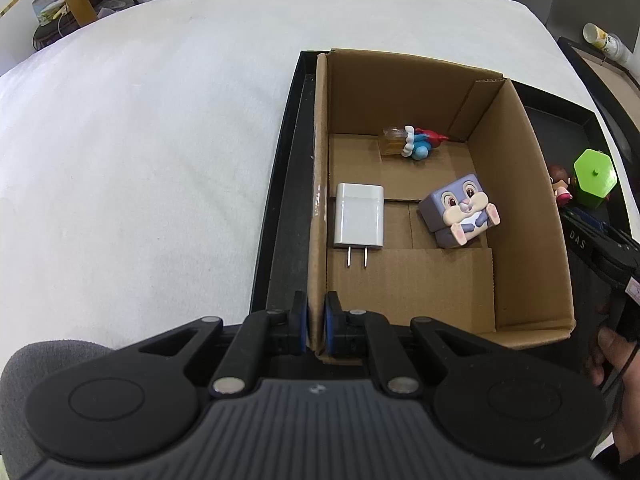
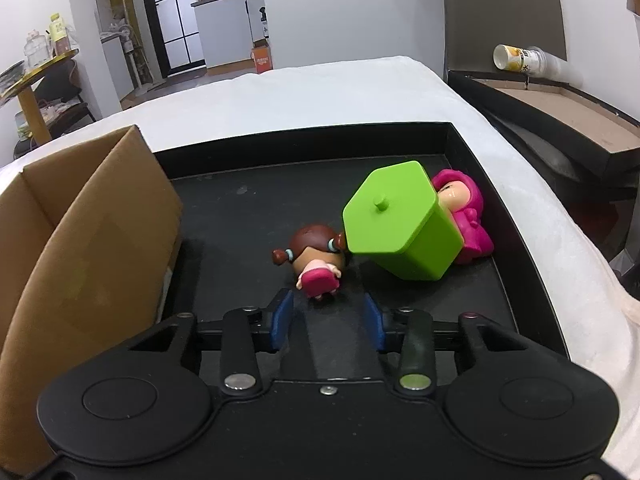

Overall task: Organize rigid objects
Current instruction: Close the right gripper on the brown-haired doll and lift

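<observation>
My left gripper (image 1: 316, 322) was clenched on the left wall of the cardboard box (image 1: 320, 184). Inside lay three things: one charger (image 1: 359, 216), one small figure (image 1: 412, 142), one rabbit cube (image 1: 460, 210). My right gripper (image 2: 328, 314) hung released over the tray (image 2: 248, 208), where I judged three remained: two dolls (image 2: 316, 258) (image 2: 466, 212), one green canister (image 2: 400, 226).
</observation>
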